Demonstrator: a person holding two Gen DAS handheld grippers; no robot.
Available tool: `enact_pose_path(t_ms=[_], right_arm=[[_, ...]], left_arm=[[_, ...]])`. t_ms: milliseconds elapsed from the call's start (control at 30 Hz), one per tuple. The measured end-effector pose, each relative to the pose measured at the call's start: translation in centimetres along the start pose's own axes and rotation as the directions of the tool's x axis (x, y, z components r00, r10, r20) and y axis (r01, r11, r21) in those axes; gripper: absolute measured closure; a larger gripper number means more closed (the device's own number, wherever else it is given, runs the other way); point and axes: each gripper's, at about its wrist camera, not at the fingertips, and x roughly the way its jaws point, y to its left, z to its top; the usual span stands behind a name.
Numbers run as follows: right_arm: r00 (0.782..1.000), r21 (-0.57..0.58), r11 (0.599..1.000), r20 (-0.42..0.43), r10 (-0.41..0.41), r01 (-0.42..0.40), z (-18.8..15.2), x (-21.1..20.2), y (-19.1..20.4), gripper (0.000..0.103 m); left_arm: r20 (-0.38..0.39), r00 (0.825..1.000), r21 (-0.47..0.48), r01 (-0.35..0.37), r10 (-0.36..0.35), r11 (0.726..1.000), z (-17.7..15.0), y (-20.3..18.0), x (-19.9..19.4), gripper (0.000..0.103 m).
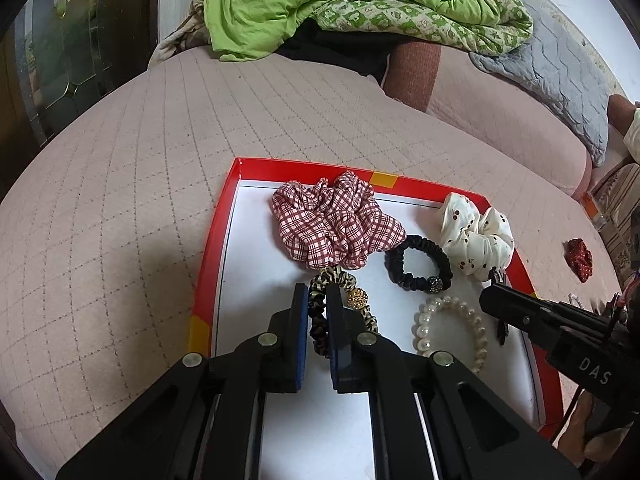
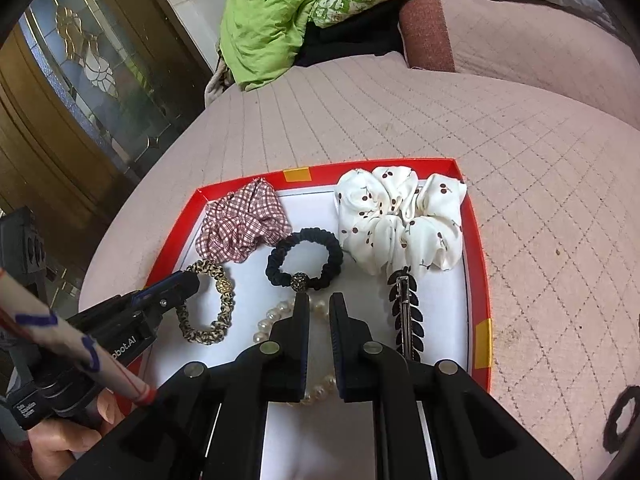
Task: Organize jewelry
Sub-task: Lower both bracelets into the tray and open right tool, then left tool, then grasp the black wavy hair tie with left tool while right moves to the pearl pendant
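While the left gripper [image 1: 318,300], low in the frame, pinches the near-left arc of the leopard-print fabric hair tie with a gold bead [image 1: 340,308], the loop lies flat on the white floor of the red-rimmed cardboard tray [image 1: 208,248], stretching up-frame and rightward from the narrow jaws. Over the white pearl bracelet [image 2: 276,320], the right gripper [image 2: 319,308] hovers narrowly parted and empty. Farther up-frame rest the black scrunchie [image 2: 304,258] and plaid scrunchie [image 1: 332,220].

Light: soft, even daylight, moderately bright | Shadows: faint, one dim patch on the pink bed cover [image 1: 120,200] left of the red tray [image 1: 208,264] | Glare: none | Focus: sharp centre | Edges: strong fisheye bending, black vignette corners.
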Motion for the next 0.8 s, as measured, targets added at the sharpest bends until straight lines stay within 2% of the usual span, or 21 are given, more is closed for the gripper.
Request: enact_pose_path(t_ms=[33, 67, 100, 167, 400, 600, 800], right_arm=[[1.0, 0.003, 1.0, 0.002, 0.004, -0.004, 0.0, -0.2, -0.1, 0.091], [1.0, 0.005, 1.0, 0.004, 0.007, -0.007, 0.0, -0.4, -0.2, 0.091], [1.0, 0.008, 1.0, 0.008, 0.009, -0.009, 0.0, -0.5, -0.2, 0.091], [1.0, 0.013, 1.0, 0.012, 0.012, -0.013, -0.1, -0.9, -0.4, 0.091], [0.999, 0.032, 0.999, 0.039, 0.022, -0.023, 0.1, -2.3, -1.0, 0.091], [0.998, 0.059, 0.998, 0.056, 0.013, -0.017, -0.1, -4.3, -2.7, 0.091], [0.996, 0.103, 0.994, 0.086, -0.031, 0.022, -0.7, -7.5, -6.2, 0.091]], left_arm=[[0.001, 1.0, -0.001, 0.003, -0.003, 1.0, 0.0, 0.0, -0.1, 0.093], [0.004, 1.0, -0.001, 0.002, -0.002, 1.0, 0.0, 0.0, -0.1, 0.085], [0.006, 1.0, -0.001, -0.004, 0.004, 1.0, 0.0, 0.0, -0.1, 0.072], [0.019, 1.0, -0.004, -0.013, 0.013, 1.0, 0.0, 0.0, -0.4, 0.064], [0.067, 0.998, 0.005, -0.016, 0.016, 1.0, 0.0, -0.4, -1.3, 0.064], [0.117, 0.993, 0.066, 0.023, -0.031, 0.998, -0.2, -2.4, -2.4, 0.064], [0.125, 0.989, 0.127, 0.067, -0.083, 0.99, -0.7, -5.0, -3.3, 0.064]])
